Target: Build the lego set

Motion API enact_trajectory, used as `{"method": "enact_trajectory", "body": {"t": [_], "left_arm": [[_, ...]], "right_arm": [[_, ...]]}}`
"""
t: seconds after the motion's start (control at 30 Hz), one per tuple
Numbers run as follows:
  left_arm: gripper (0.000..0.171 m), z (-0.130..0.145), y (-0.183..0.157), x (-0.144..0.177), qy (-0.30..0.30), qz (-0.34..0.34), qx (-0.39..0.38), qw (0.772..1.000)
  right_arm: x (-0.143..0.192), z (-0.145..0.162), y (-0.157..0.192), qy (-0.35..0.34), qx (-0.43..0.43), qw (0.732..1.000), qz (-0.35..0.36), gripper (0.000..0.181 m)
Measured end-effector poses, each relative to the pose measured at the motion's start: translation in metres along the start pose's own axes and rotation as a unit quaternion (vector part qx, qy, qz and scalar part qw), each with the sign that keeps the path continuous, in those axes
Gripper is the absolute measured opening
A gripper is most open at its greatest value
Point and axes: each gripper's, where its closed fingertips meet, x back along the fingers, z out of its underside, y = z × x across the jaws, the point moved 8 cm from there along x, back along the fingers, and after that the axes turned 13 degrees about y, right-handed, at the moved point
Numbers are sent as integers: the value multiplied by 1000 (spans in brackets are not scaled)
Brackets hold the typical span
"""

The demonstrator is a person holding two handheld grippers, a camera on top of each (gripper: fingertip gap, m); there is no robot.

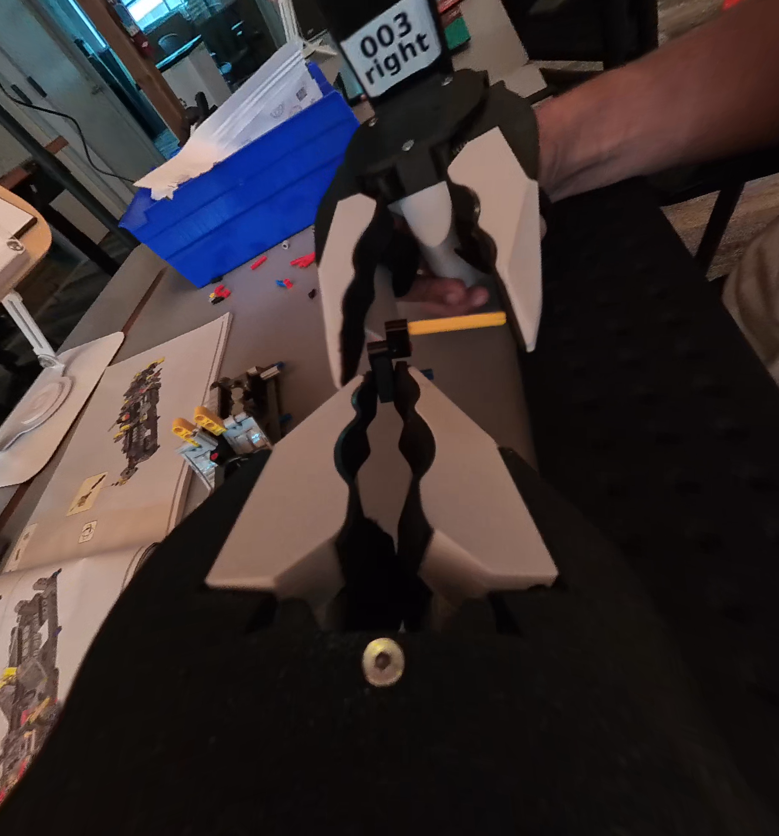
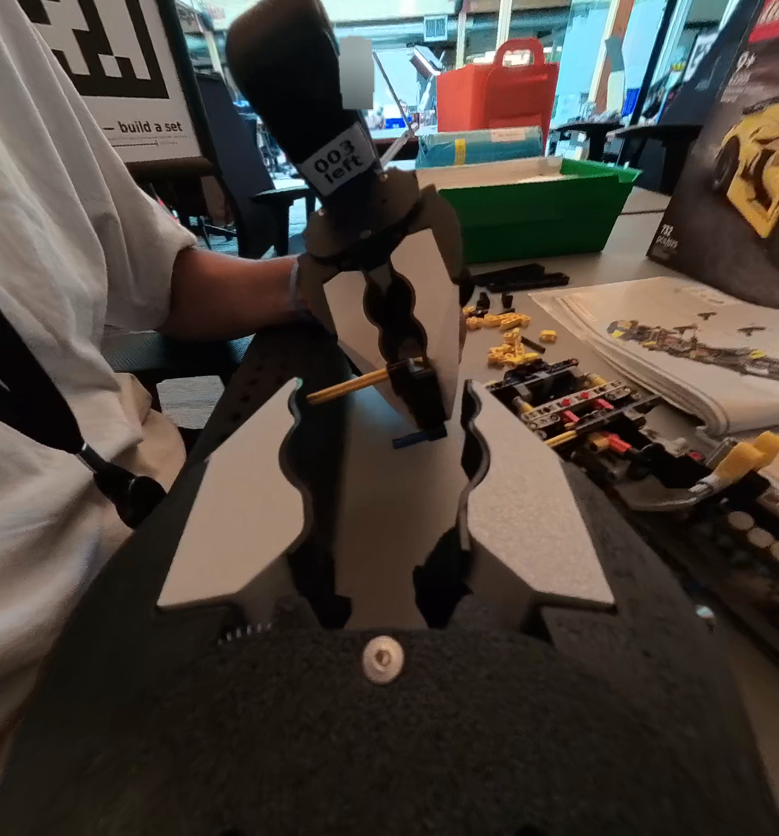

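Left tongs (image 1: 385,384): clamped on black connector (image 1: 389,357) carrying yellow axle (image 1: 457,323), raised above desk (image 1: 270,325).
Right tongs (image 2: 380,393): spread wide, empty, facing connector.
Chassis (image 2: 577,416): on desk, right of tongs.
Manual (image 2: 677,344): open beside chassis.
Blue bin (image 1: 247,203): farther back.

Dim indoor light, brighter from far windows, with wide-angle bending at edges and perhaps slight motion blur.
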Motion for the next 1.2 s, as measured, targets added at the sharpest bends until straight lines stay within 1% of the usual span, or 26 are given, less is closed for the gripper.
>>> {"method": "enact_trajectory", "body": {"t": [0.03, 0.1, 0.17, 0.2, 0.27, 0.3, 0.4, 0.47, 0.53, 0.63, 0.7, 0.83, 1.0, 1.2], "left_arm": [[5, 0, 1, 0, 0, 2, 9, 1000], [5, -2, 5, 3, -14, 16, 41, 999], [6, -4, 8, 5, -28, 18, 61, 998], [5, -4, 10, 6, -37, 25, 76, 996], [5, -5, 12, 10, -54, 39, 95, 993], [5, -6, 12, 11, -60, 36, 90, 993], [6, -6, 9, 7, -58, 43, 88, 993], [6, -7, 8, 8, -71, 44, 90, 992], [6, -10, 7, 9, -88, 46, 90, 991], [6, -10, 7, 10, -88, 50, 89, 991], [6, -10, 5, 12, -93, 68, 89, 989], [5, -9, -2, 9, -73, 108, 77, 989], [5, -10, 0, 11, -75, 106, 81, 988], [5, -14, 5, 15, -97, 93, 100, 986]], "right_arm": [[0, 0, 0, 5, -4, 1000, 0, 64], [2, -3, 1, 3, 10, 1000, 19, 64], [3, -6, 3, -17, 30, 999, 31, 62], [7, -9, 4, -32, 43, 998, 36, 53], [9, -11, 5, -47, 49, 997, 39, 53], [9, -11, 5, -59, 45, 997, 35, 52], [11, -12, 5, -54, 20, 998, 16, 53], [11, -13, 5, -59, 5, 998, 4, 53], [13, -17, 5, -78, -9, 997, -11, 52], [13, -18, 6, -76, -20, 997, -16, 53], [14, -19, 8, -80, -28, 996, -35, 53], [8, -15, 13, -70, -21, 995, -69, 55], [8, -16, 13, -77, -12, 995, -63, 55], [9, -21, 11, -103, -4, 993, -52, 55]]}}
